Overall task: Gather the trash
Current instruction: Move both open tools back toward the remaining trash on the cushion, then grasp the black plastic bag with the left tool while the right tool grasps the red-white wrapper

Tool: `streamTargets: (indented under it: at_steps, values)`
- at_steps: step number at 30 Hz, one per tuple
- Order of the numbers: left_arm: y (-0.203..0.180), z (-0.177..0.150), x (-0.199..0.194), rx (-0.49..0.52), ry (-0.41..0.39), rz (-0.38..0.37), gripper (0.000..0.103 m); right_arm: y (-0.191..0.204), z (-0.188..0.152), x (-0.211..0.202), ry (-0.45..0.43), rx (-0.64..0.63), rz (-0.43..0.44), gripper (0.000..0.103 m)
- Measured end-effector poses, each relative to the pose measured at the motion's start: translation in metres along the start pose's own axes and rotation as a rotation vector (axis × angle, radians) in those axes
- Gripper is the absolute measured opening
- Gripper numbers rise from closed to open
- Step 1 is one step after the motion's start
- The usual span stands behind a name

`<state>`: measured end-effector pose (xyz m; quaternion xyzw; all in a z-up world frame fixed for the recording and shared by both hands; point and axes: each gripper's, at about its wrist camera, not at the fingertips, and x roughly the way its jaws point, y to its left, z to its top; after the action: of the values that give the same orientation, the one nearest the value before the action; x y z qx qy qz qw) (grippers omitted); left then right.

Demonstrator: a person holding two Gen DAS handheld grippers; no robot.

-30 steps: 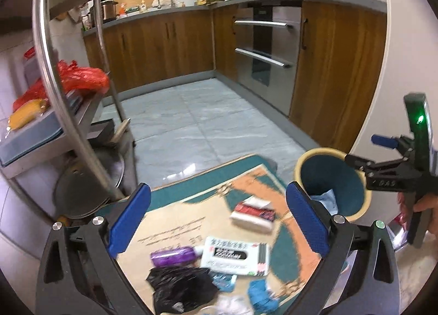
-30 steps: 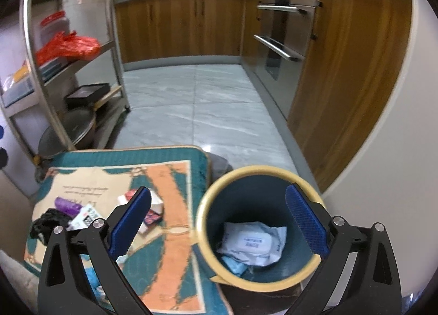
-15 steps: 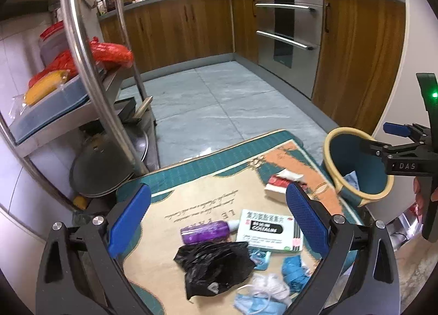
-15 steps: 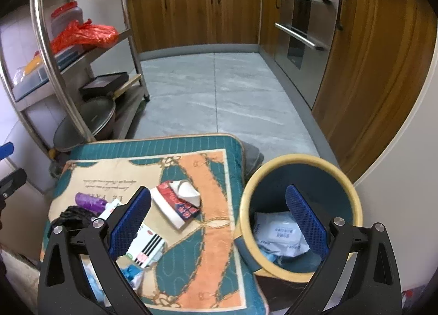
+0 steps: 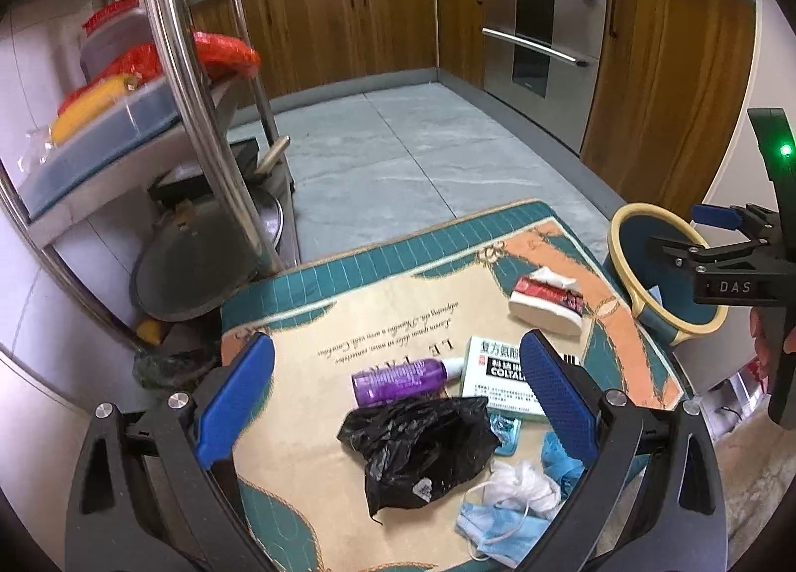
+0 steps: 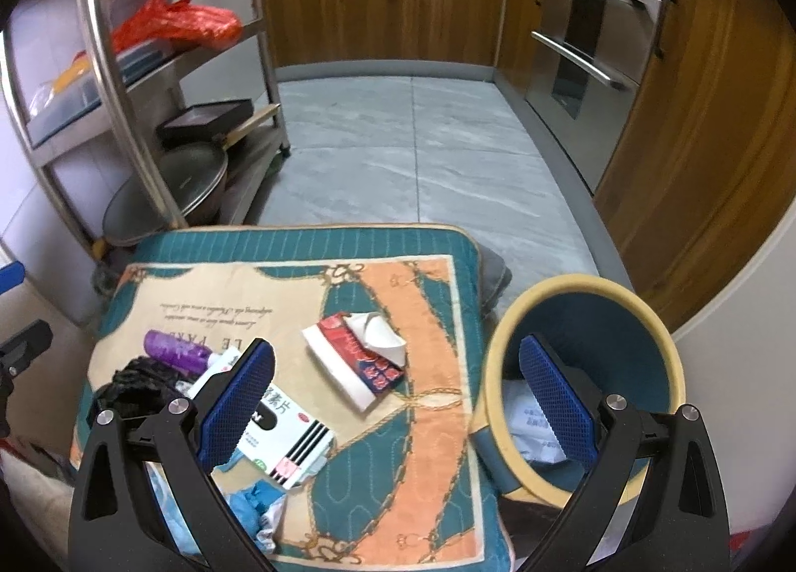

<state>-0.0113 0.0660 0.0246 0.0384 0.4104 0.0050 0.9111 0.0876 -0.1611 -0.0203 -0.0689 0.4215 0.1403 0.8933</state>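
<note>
Trash lies on a patterned cushion [image 5: 398,283]: a black plastic bag [image 5: 423,447], a purple bottle [image 5: 398,375], a white medicine box [image 5: 497,373], a red-and-white tissue pack [image 5: 547,298], a blue face mask [image 5: 497,527] and white wadding [image 5: 522,482]. My left gripper [image 5: 398,403] is open and empty just above the black bag. My right gripper [image 6: 398,403] is open and empty over the cushion's right part, between the medicine box [image 6: 278,428] and the blue bin [image 6: 587,318]; the tissue pack [image 6: 358,353] lies ahead of it. The bin holds crumpled paper [image 6: 527,418].
A steel rack [image 5: 199,124] with pans and a red bag [image 5: 219,52] stands to the left. Wooden cabinets [image 6: 388,5] and an oven [image 5: 542,35] line the back and right. Grey tile floor [image 6: 413,144] lies beyond the cushion.
My left gripper has drawn nearer to the cushion, over the black bag. My right gripper has swung left from above the bin to over the cushion's right part.
</note>
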Motion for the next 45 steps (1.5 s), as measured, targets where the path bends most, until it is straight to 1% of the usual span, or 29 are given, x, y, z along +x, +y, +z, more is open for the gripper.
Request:
streamTargets:
  at_steps: [3,10,15,19,22,25,27,30,32,33,34,35,37,38,40,41,45]
  values:
    - [0.002,-0.004,0.008,-0.013,0.029,-0.005,0.097,0.011,-0.001,0.005,0.011,-0.021,0.002,0.098]
    - [0.010,-0.013,0.027,-0.065,0.094,-0.017,0.097,0.024,-0.008,0.023,0.067,0.013,0.055,0.098]
    - [0.012,-0.018,0.041,-0.072,0.136,-0.008,0.097,0.022,-0.012,0.038,0.109,0.027,0.023,0.098]
    - [0.013,-0.023,0.053,-0.086,0.185,-0.036,0.097,0.016,-0.014,0.046,0.140,0.051,0.014,0.098]
    - [0.007,-0.028,0.059,-0.074,0.216,-0.067,0.097,0.013,-0.015,0.047,0.145,0.062,0.015,0.098]
    - [-0.003,-0.037,0.071,-0.036,0.276,-0.077,0.094,0.012,-0.014,0.047,0.143,0.059,0.014,0.098]
    - [-0.007,-0.044,0.082,0.002,0.319,-0.057,0.092,0.011,-0.015,0.048,0.147,0.058,0.011,0.098]
    - [-0.008,-0.054,0.097,0.037,0.378,-0.012,0.080,0.008,-0.015,0.048,0.150,0.064,0.005,0.098]
    - [-0.007,-0.059,0.104,0.050,0.411,-0.003,0.058,0.006,-0.016,0.048,0.149,0.072,0.006,0.098]
    - [-0.007,-0.060,0.105,0.053,0.416,0.000,0.051,0.005,-0.016,0.048,0.149,0.074,0.007,0.098]
    - [-0.006,-0.060,0.105,0.059,0.416,0.007,0.038,0.004,-0.016,0.048,0.150,0.078,0.007,0.098]
    - [-0.006,-0.058,0.103,0.067,0.410,0.014,0.029,0.003,-0.016,0.048,0.151,0.081,0.007,0.098]
    - [-0.006,-0.054,0.097,0.082,0.391,0.013,0.023,0.001,-0.017,0.048,0.155,0.086,0.002,0.098]
    - [-0.006,-0.050,0.090,0.094,0.360,0.020,0.018,0.000,-0.017,0.048,0.158,0.090,0.000,0.098]
    - [-0.006,-0.040,0.079,0.091,0.310,0.019,0.017,-0.005,-0.017,0.048,0.162,0.113,-0.003,0.098]
    - [-0.006,-0.032,0.066,0.086,0.261,0.015,0.017,-0.008,-0.017,0.048,0.163,0.126,-0.003,0.098]
    - [-0.007,-0.004,0.030,0.080,0.134,0.003,0.017,-0.020,-0.019,0.050,0.174,0.187,-0.005,0.098]
